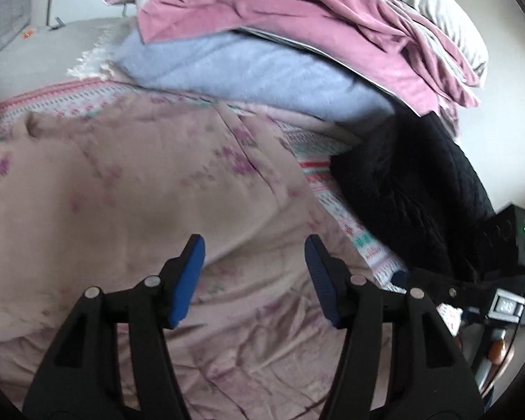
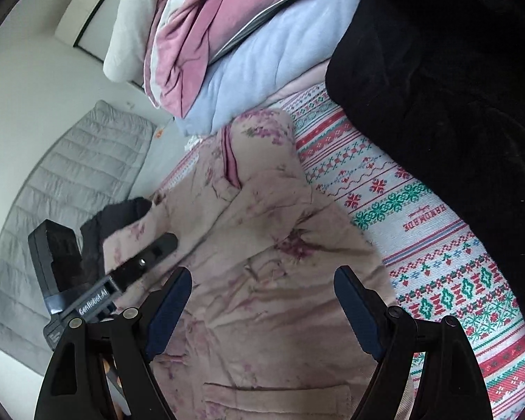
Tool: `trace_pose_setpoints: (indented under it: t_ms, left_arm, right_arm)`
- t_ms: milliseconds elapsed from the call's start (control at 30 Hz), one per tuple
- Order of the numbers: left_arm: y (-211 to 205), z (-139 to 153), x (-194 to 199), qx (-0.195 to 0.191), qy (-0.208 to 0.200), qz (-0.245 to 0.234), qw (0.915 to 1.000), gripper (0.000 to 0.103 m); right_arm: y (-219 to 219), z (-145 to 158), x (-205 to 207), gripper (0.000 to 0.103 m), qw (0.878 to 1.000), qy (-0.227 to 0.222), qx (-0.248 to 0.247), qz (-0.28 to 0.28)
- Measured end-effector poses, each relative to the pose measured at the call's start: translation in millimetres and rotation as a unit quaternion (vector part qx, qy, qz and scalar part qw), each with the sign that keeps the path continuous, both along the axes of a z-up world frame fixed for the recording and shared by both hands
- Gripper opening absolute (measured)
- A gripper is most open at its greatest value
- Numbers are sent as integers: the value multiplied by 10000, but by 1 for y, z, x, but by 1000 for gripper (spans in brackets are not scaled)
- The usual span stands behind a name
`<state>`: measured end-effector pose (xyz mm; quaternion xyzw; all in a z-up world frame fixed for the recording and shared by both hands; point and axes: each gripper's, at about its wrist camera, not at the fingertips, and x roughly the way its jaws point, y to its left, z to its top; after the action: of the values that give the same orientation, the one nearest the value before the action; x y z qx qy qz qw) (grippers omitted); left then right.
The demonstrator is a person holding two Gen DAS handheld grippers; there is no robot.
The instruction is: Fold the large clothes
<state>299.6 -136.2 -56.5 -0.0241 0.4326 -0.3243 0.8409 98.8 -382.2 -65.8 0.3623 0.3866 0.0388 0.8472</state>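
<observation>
Both grippers, left gripper [image 1: 254, 245] and right gripper [image 2: 262, 276], angled down, jaws apart, over floral garment [image 2: 262, 238].

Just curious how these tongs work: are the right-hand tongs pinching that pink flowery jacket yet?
Apart. In the right wrist view the right tongs stand wide open over the pink flowery jacket, cloth showing unpinched between the blue pads.
</observation>
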Motion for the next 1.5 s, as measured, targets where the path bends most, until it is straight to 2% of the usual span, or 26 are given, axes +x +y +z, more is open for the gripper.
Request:
trace_pose_setpoints:
  t_ms: [100, 200, 267, 367, 433, 467, 567, 600, 633, 767, 800, 867, 900, 967, 1033, 1067, 1167, 1233, 1267, 1333, 1367, 1433, 1500]
  left_arm:
    - [-35, -1, 6, 356, -91, -81, 9993, 63]
    - [-69, -11, 5, 741, -166, -305, 9966, 65]
    - [-88, -19, 9, 1024, -192, -254, 9942, 65]
    - [-103, -28, 19, 1197, -285, 39, 9924, 64]
    - [-103, -30, 23, 1171, -335, 147, 9924, 43]
    - [-101, -31, 26, 1213, -359, 206, 9917, 29]
    - [-89, -23, 29, 824, -286, 164, 9961, 16]
    - [-82, -18, 26, 671, -341, 181, 9970, 1]
    - [-78, -13, 24, 557, -363, 172, 9976, 0]
    - [-61, 11, -1, -298, -474, -152, 9983, 0]
    - [-63, 15, -8, -313, -538, -249, 9978, 0]
    - [-77, 16, -16, 112, -744, -283, 9968, 0]
    - [-88, 12, -13, 485, -734, -131, 9960, 1]
    - [-98, 3, -2, 779, -584, -6, 9953, 4]
    - [-110, -13, 11, 1038, -315, 9, 9941, 24]
    - [-115, -20, 14, 1177, -247, -7, 9927, 39]
    - [-131, -34, 16, 1509, -396, -132, 9877, 52]
    - [-137, -38, 18, 1588, -513, -95, 9859, 54]
    - [-137, -39, 18, 1593, -510, -81, 9859, 50]
    - [-135, -37, 17, 1630, -621, -1, 9847, 13]
    - [-131, -37, 20, 1546, -531, -44, 9865, 0]
    - [-118, -32, 25, 1230, -389, 19, 9916, 0]
    - [-107, -22, 21, 1020, -463, 40, 9937, 0]
  right_arm:
    - [-6, 0, 0, 85, 9999, 22, 148, -78]
    - [-13, 1, -3, 85, 9995, 108, -59, -276]
    - [-18, 2, -4, 85, 9993, 96, -117, -335]
    - [-22, -1, -5, 85, 9994, 111, -25, -332]
    - [-22, -3, -2, 85, 9994, 152, -46, -296]
    - [-21, -4, -1, 85, 9995, 171, -47, -273]
    - [-20, -5, 0, 85, 9997, 176, 2, -190]
    - [-20, -5, 0, 85, 9997, 171, 9, -186]
    - [-21, -5, -1, 85, 9997, 159, 17, -193]
    - [-25, -5, -3, 85, 9995, 123, 129, -278]
    - [-25, -5, -4, 85, 9994, 102, 162, -288]
    - [-25, -4, -4, 85, 9994, 92, 147, -298]
    - [-26, -4, -4, 85, 9994, 94, 154, -289]
    - [-27, -3, -5, 85, 9994, 88, 188, -293]
    - [-31, -4, -6, 85, 9991, 106, 202, -348]
    - [-33, -4, -6, 85, 9990, 122, 203, -387]
    - [-36, -6, -4, 85, 9989, 182, 193, -389]
    - [-34, -7, -3, 85, 9991, 206, 166, -317]
    - [-33, -7, -3, 85, 9992, 207, 142, -298]
    - [-33, -7, -2, 85, 9993, 229, 96, -275]
    - [-33, -7, -2, 85, 9993, 227, 105, -278]
    - [-36, -8, -3, 85, 9992, 232, 153, -302]
    - [-37, -9, -5, 85, 9989, 226, 182, -356]
